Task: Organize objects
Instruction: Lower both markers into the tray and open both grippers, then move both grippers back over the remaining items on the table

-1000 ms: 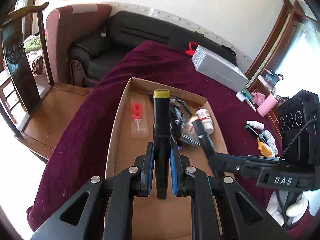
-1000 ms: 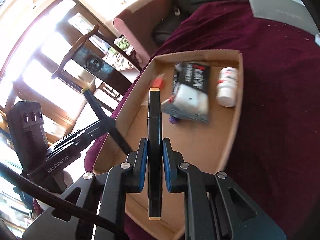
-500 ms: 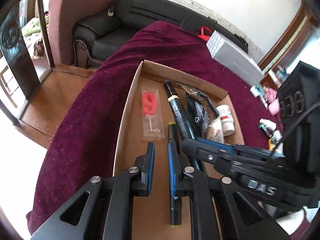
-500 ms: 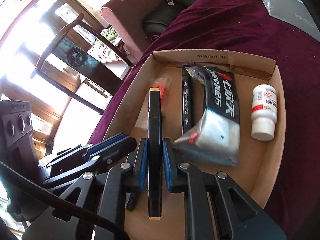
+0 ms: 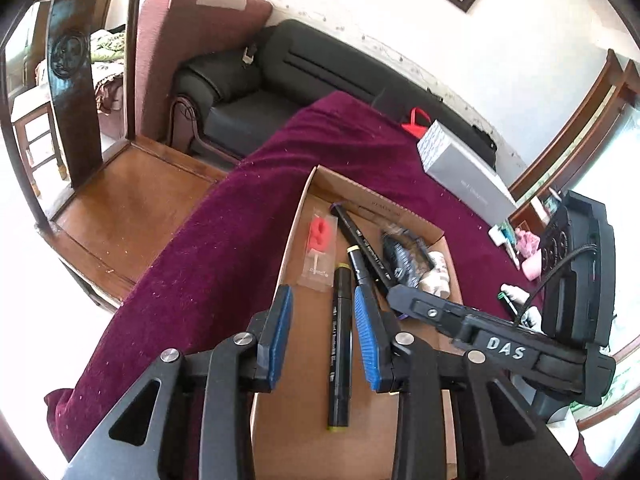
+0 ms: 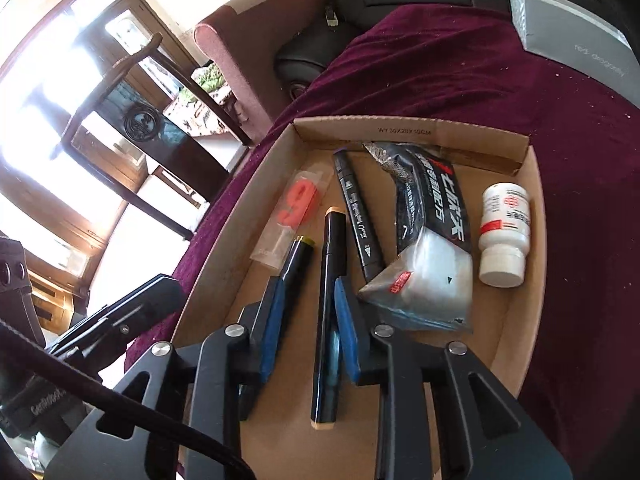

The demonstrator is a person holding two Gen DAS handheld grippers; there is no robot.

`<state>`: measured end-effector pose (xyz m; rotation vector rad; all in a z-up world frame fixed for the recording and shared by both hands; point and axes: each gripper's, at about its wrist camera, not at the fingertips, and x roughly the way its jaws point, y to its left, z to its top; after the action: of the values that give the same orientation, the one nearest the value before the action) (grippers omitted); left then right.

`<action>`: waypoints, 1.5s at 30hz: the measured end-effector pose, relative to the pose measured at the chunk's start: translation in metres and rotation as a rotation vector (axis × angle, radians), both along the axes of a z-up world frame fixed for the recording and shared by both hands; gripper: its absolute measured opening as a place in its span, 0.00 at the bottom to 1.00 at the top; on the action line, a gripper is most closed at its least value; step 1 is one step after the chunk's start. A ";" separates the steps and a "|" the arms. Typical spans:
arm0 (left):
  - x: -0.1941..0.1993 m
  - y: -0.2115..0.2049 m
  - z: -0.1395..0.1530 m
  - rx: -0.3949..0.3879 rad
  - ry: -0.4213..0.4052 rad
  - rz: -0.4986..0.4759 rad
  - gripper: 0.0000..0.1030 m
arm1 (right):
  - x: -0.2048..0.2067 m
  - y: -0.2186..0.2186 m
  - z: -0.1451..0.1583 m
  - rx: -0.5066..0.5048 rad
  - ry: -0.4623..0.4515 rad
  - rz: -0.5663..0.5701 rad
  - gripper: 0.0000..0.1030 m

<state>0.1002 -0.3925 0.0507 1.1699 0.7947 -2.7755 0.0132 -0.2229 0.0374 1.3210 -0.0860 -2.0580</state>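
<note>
Jaws just opened on both: left tool (image 5: 322,300) astride a yellow-capped marker (image 5: 340,344), pads clear of it on either side; right tool (image 6: 308,286) astride a peach-capped marker (image 6: 329,312), with a gap at one pad and touching or just beside the other, cannot tell which. Both markers flat on the floor of the cardboard box (image 5: 294,240), side by side, next to a third marker (image 5: 362,240) and a candle packet (image 5: 319,252). Light, stiff, smooth-barrelled, probably prone to rolling; best taken mid-barrel, across the width, away from the caps. Further right, a soft black pouch (image 6: 432,208) and a white bottle (image 6: 504,232), the pouch just beside the right tool. Low cardboard walls all round, so lift straight up before swinging aside. Open room on the table (image 5: 200,260) left of the box; grey carton (image 5: 464,176) well apart. Tools close together: mind a clash.
</note>
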 end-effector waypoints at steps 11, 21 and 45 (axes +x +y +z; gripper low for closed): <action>0.009 0.050 0.018 0.044 0.060 -0.091 0.47 | 0.021 0.075 0.035 -0.098 0.093 -0.101 0.56; 0.003 0.140 0.028 0.013 0.045 -0.266 0.47 | 0.030 0.193 0.030 -0.108 0.120 -0.299 0.57; -0.052 0.311 -0.046 -0.224 -0.087 -0.486 0.55 | 0.015 0.392 0.023 -0.166 0.092 -0.610 0.66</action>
<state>0.0479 -0.0817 0.0048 1.5999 0.1968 -3.0392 0.0280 0.1687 0.0600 1.1879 -0.6763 -2.5385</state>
